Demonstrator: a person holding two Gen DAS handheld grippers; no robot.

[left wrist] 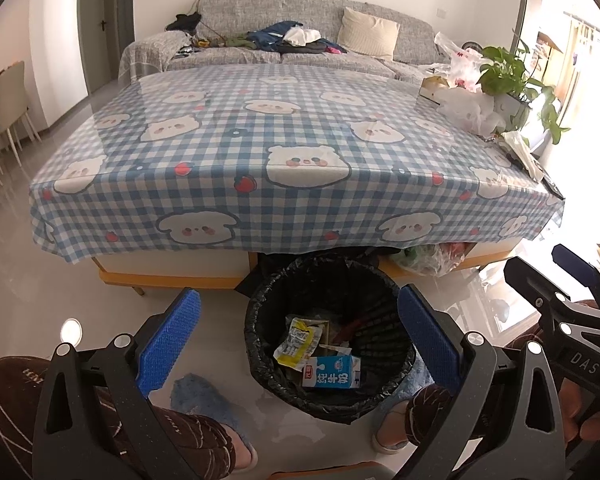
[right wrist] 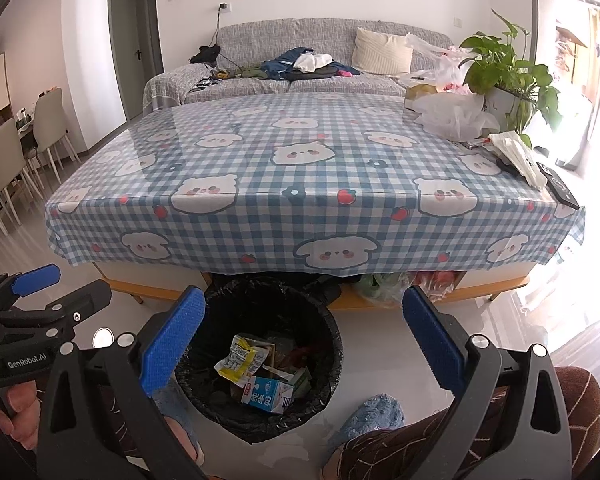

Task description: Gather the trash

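Bin (left wrist: 332,344) with a black liner is standing on the floor just in front of the table's near edge, between the person's knees. Milk carton (left wrist: 332,372) and yellow wrapper (left wrist: 298,344) are lying inside it, touching, among other scraps. Left gripper (left wrist: 300,344) is hovering above the bin with its blue pads spread wide, gripping nothing; right gripper (right wrist: 304,344) is doing likewise, wide and empty. Table (right wrist: 260,208) is wearing a blue checked cloth with bear faces. Plastic bags (right wrist: 452,116), potted plant (right wrist: 504,68) and crumpled tissue (right wrist: 516,156) are sitting along its far right corner and right edge.
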